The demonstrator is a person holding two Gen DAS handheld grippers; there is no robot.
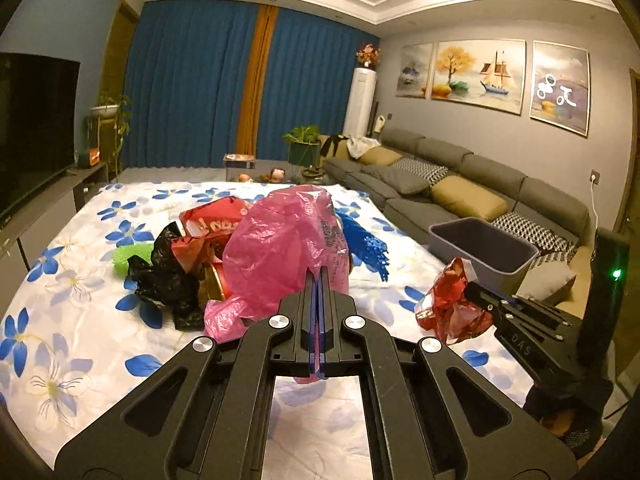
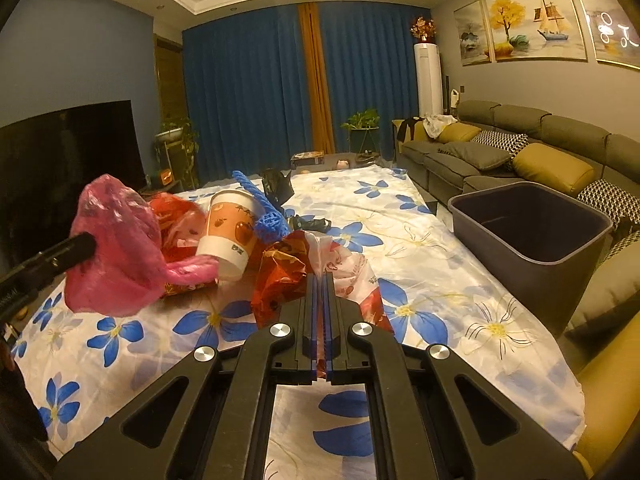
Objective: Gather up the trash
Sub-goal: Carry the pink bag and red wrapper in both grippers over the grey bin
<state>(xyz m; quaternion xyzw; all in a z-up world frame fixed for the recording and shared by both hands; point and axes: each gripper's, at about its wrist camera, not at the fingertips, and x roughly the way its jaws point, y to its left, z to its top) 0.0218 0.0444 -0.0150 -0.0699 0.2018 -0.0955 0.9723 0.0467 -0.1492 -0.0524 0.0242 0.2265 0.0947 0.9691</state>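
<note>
My left gripper (image 1: 319, 276) is shut on a pink plastic bag (image 1: 284, 248) and holds it above the flowered table; the bag also shows in the right wrist view (image 2: 116, 248) at the left. My right gripper (image 2: 320, 280) is shut on a red and white wrapper bag (image 2: 288, 276), also seen at the right of the left wrist view (image 1: 448, 300). A grey trash bin (image 2: 528, 220) stands at the table's right edge, open at the top. A paper cup (image 2: 230, 232), blue netting (image 2: 264, 216), red packaging (image 1: 208, 228) and a black bag (image 1: 168, 280) lie in a pile.
The table has a white cloth with blue flowers (image 2: 440, 280). A grey sofa with cushions (image 2: 520, 152) runs along the right. A TV (image 1: 32, 128) stands at the left. A green piece (image 1: 128, 258) lies beside the pile.
</note>
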